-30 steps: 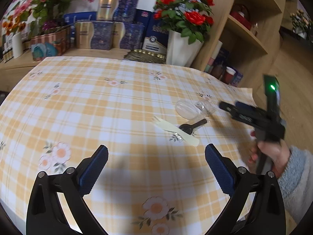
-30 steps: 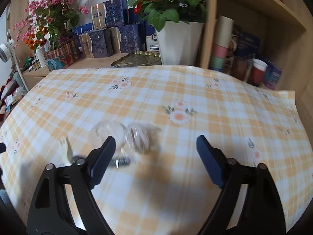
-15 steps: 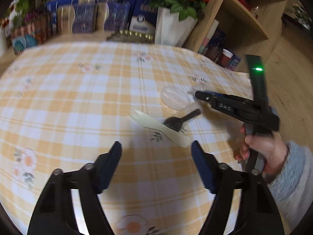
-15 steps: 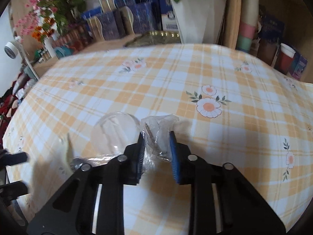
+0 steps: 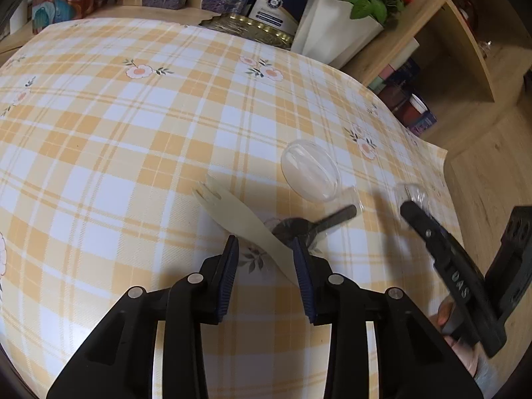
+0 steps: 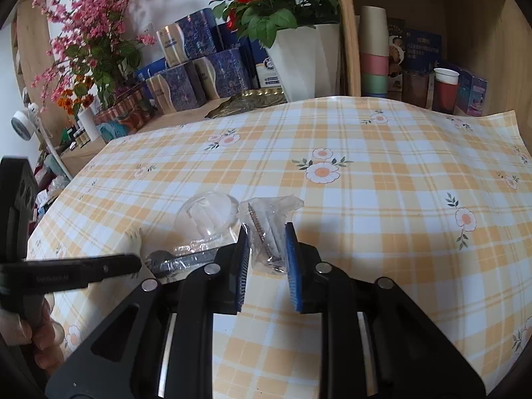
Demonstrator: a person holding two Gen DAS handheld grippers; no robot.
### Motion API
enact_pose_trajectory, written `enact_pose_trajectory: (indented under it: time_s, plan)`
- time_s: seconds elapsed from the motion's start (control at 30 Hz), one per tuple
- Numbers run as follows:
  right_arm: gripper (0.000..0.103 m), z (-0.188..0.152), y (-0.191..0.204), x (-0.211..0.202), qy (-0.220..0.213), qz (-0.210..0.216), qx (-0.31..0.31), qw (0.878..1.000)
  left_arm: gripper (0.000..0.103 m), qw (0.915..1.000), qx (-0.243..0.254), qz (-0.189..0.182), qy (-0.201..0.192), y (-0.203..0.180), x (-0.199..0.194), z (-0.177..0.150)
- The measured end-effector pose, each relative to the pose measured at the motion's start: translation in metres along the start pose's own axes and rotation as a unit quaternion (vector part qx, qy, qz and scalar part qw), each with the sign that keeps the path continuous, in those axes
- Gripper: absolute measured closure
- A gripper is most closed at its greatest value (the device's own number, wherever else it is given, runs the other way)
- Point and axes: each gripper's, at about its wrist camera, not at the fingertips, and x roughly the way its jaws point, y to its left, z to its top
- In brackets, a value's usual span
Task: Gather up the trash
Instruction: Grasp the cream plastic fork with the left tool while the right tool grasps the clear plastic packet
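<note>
A cream plastic fork (image 5: 229,209) lies slantwise on the checked tablecloth (image 5: 133,139). Its handle runs between the fingers of my left gripper (image 5: 265,252), whose jaws are closing, pads close to its edges. Beside the fork lie a black spoon (image 5: 312,224) in a clear wrapper and a clear plastic dome lid (image 5: 309,176). My right gripper (image 6: 267,249) is shut on a small clear bag of screws (image 6: 266,219), just right of the lid (image 6: 207,214). The left gripper (image 6: 129,264) shows side-on at the left, over the wrapped spoon (image 6: 179,261).
A white vase of red roses (image 6: 299,63), a gold tray (image 5: 249,28) and blue boxes (image 6: 199,76) stand behind the table. A wooden shelf with stacked cups (image 6: 374,53) is at the right. The cloth's right edge (image 5: 444,166) drops to the wooden floor.
The left gripper has come down and forward over the fork, its jaws narrowing around the handle. The right gripper has shut on the bag of screws.
</note>
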Motion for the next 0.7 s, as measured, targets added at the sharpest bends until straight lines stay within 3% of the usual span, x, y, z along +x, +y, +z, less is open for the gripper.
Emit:
enact_pose_trajectory:
  time_s: [0.2, 0.6, 0.7]
  plan:
    - [0.079, -0.001, 0.000, -0.002, -0.008, 0.004, -0.001, 1.000, 0.078, 0.9985, 0.037, 0.037, -0.015, -0.012, 0.008, 0.004]
    - [0.079, -0.003, 0.001, -0.005, -0.019, 0.011, -0.003, 1.000, 0.078, 0.9880, 0.105, 0.111, -0.024, -0.041, 0.029, 0.014]
    - [0.079, -0.003, 0.001, -0.006, -0.021, 0.010, -0.004, 1.000, 0.086, 0.9850, 0.122, 0.118, -0.028, -0.046, 0.032, 0.016]
